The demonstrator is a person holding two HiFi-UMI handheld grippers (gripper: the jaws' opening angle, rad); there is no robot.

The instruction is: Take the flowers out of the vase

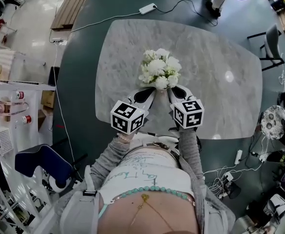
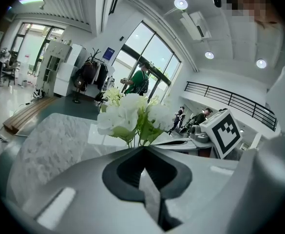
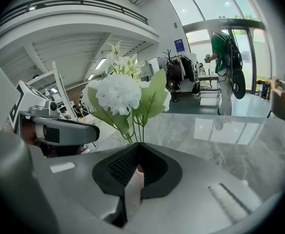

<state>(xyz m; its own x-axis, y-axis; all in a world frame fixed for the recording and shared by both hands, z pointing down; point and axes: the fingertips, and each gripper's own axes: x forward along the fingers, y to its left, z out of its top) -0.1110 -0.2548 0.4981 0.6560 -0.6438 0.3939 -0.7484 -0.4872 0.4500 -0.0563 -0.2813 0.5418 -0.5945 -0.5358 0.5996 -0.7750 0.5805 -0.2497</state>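
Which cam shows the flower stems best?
Right gripper view: the flower stems run bare from the leaves into the shut tips of the right gripper. Left gripper view shows only short bits below the leaves. Head view looks down on the white blooms; the stems are hidden beneath them.

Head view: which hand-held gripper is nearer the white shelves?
The left hand-held gripper, at the picture's left; the right hand-held gripper lies farther from the shelves.

Left gripper and right gripper touch the flowers (white).
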